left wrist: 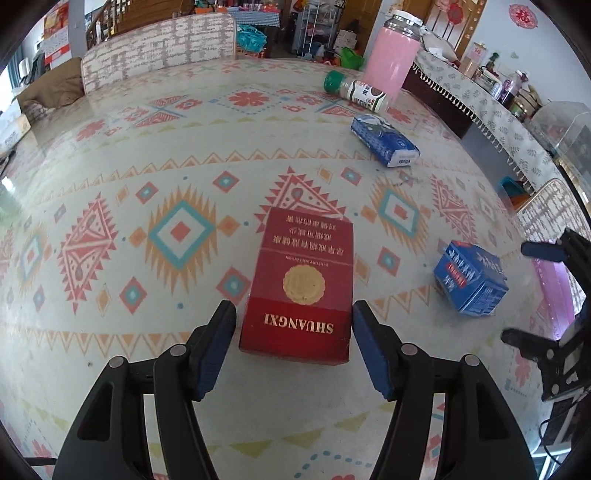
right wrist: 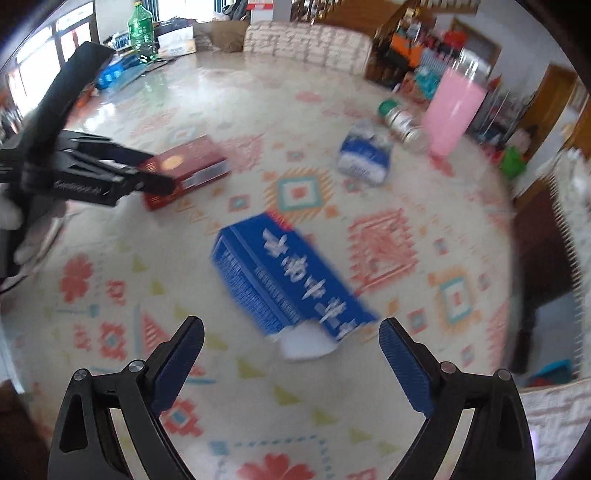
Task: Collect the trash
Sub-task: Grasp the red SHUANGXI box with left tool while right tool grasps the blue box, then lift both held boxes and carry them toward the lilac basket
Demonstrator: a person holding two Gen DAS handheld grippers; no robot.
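Flat on table — red box [left wrist: 297, 291] shut.

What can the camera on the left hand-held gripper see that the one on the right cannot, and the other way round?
Only the left view shows the gold emblem and SHUANGXI lettering on the flat red cardboard box lying between the open left hand-held gripper.

Only the right view shows a green plastic bottle standing at the far edge, and a white-gloved hand.

Both show the red box, the blue cardboard carton, the crumpled blue tissue pack, the green-capped jar lying on its side, the tall pink flask and the patterned tablecloth.
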